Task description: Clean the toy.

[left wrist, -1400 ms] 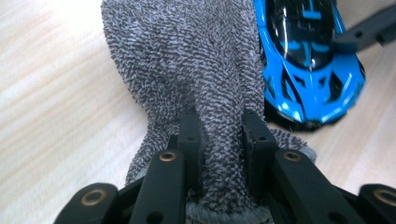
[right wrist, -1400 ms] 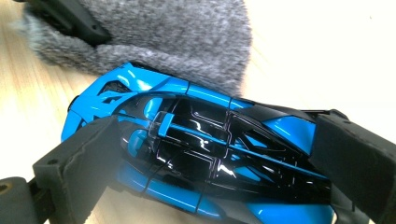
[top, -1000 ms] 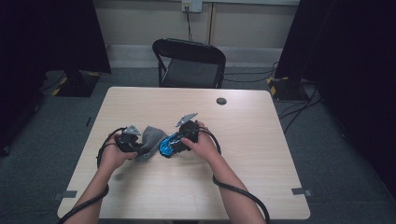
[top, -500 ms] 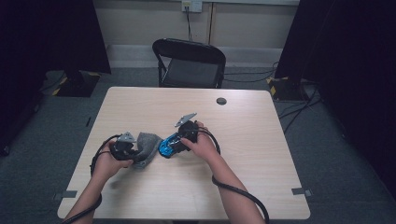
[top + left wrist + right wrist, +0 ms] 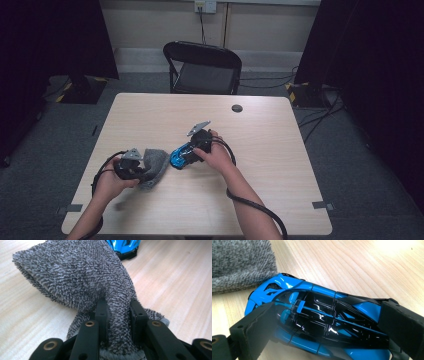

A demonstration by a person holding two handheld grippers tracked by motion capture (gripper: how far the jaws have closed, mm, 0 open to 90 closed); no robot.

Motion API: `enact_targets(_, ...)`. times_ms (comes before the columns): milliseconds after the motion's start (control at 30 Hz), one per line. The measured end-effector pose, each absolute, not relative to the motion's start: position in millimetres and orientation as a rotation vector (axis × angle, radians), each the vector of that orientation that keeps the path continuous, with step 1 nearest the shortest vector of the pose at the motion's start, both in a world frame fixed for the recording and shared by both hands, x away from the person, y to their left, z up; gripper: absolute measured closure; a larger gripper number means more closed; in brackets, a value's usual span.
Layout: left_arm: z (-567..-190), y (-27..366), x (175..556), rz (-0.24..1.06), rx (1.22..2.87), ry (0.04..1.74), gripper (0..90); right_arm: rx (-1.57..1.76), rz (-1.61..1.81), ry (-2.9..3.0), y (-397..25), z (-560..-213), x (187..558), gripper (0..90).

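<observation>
A grey fuzzy cloth (image 5: 156, 162) lies left of centre on the table, and my left gripper (image 5: 144, 171) is shut on its near end. In the left gripper view the jaws pinch a fold of the cloth (image 5: 75, 272) at my left gripper (image 5: 119, 313), and the rest bulges up ahead. A blue and black toy car (image 5: 178, 157) sits just right of the cloth with my right gripper (image 5: 184, 153) shut on it. The right gripper view has the car (image 5: 312, 293) lengthwise between the jaws of my right gripper (image 5: 327, 323). The cloth (image 5: 239, 262) is at its nose.
The light wooden table (image 5: 280, 175) has a small dark round disc (image 5: 237, 108) near its far edge. A black folding chair (image 5: 202, 65) stands behind the table. Cables trail from both grippers toward the near edge. The blue car's tip (image 5: 125, 246) shows beyond the cloth.
My left gripper has drawn the cloth toward the near edge and slightly left, away from the car. The right gripper and car have stayed put.
</observation>
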State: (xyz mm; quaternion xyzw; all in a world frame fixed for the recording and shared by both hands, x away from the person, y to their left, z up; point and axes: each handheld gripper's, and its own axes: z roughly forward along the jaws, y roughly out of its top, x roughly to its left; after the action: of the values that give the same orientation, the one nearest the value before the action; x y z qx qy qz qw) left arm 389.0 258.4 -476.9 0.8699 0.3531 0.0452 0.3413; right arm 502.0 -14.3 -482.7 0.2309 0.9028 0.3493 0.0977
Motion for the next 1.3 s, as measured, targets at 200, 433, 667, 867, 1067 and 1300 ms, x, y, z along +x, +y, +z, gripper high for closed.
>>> enact_targets(200,-476,259,382,0.095,2.274,0.902,73.2,0.682,1.035,2.672,-14,-483,502,1.8)
enact_targets(433,-473,261,377,0.078,2.278,0.885,73.1,0.682,1.036,2.666,-15,-483,502,1.8)
enact_targets(667,-456,274,380,0.13,2.247,0.894,72.7,0.681,1.04,2.666,-15,-483,502,1.8)
enact_targets(867,-435,278,394,0.207,2.197,0.9,72.3,0.681,1.041,2.666,-15,-483,502,1.8)
enact_targets(1067,-433,273,418,0.258,2.176,0.931,71.8,0.681,1.045,2.663,-15,-483,502,1.8)
enact_targets(1300,-436,259,451,0.287,2.169,0.945,71.9,0.679,1.059,2.659,-16,-484,501,1.8)
